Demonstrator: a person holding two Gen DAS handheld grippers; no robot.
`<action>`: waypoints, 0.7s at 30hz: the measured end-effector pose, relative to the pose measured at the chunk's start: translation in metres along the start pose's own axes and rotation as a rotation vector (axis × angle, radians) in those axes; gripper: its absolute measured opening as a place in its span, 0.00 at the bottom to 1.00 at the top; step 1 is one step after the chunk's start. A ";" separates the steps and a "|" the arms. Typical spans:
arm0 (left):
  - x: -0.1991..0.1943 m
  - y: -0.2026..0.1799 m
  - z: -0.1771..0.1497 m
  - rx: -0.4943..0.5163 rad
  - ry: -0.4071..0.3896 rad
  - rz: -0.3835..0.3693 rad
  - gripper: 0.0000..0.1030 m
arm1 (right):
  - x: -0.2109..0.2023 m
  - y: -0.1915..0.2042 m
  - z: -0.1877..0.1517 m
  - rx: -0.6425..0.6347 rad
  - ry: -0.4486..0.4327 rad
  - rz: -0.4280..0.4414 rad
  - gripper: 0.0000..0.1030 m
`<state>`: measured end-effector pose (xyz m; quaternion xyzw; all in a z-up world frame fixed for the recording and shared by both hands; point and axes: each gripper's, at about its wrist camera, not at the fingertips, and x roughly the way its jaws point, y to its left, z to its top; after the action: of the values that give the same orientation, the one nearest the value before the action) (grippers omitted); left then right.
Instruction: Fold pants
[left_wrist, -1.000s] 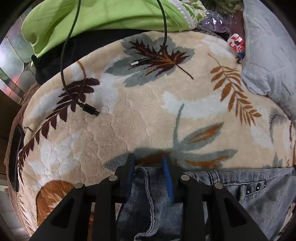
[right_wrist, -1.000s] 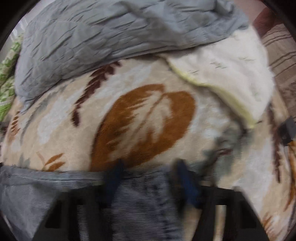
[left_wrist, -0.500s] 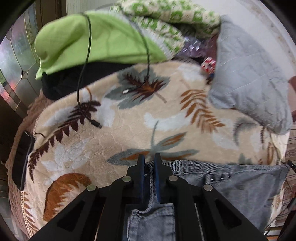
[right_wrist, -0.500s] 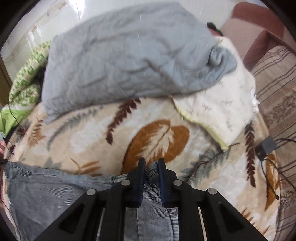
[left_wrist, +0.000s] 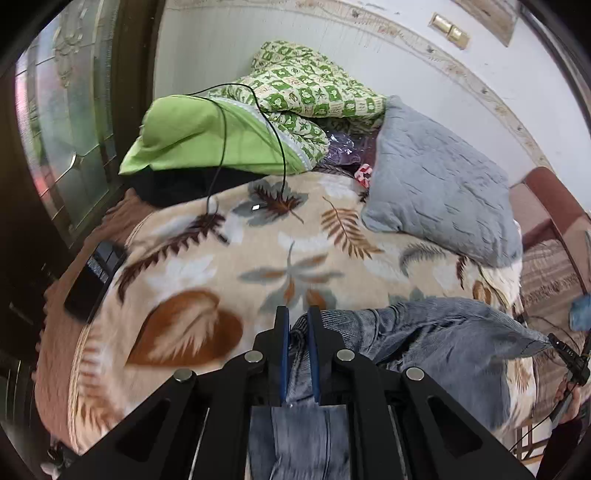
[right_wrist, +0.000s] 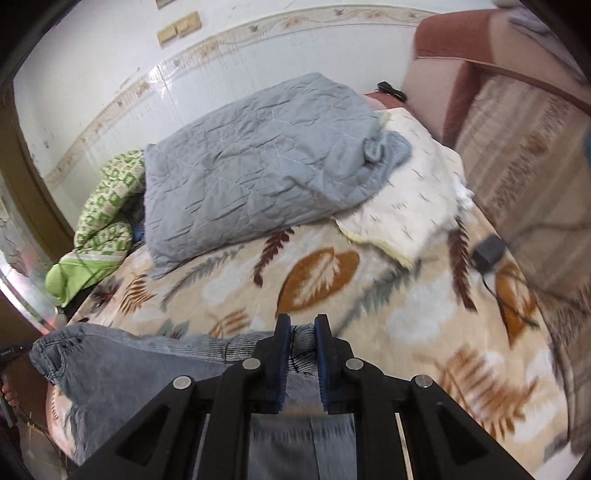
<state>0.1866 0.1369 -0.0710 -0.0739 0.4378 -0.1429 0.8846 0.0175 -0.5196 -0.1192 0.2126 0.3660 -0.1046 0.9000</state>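
- Both grippers have closed on the waistband since a second ago and lifted it; the leaf-patterned beige fleece blanket (left_wrist: 221, 266) now sits farther below.
- Left gripper (left_wrist: 295, 314) pinches the faded blue-grey denim pants (left_wrist: 443, 343) at one waistband corner.
- Right gripper (right_wrist: 299, 323) clamps the other corner; the pants hang between, above the blanket.
- Keep both hands level and the band taut, so the legs should drape evenly for the fold.

Pants (left_wrist: 424, 343) run off the bottom edge — blanket (right_wrist: 480, 369) edges blurred.
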 end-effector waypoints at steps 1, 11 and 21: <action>-0.009 0.002 -0.013 0.004 -0.001 0.000 0.09 | -0.011 -0.005 -0.013 0.008 0.000 0.003 0.13; 0.002 0.034 -0.157 -0.032 0.189 0.061 0.09 | -0.032 -0.064 -0.152 0.111 0.163 0.012 0.13; -0.003 0.056 -0.195 -0.090 0.216 0.198 0.09 | -0.031 -0.097 -0.191 0.135 0.275 -0.018 0.19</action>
<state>0.0401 0.1896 -0.2017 -0.0542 0.5413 -0.0425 0.8380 -0.1553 -0.5175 -0.2492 0.2815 0.4797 -0.1067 0.8242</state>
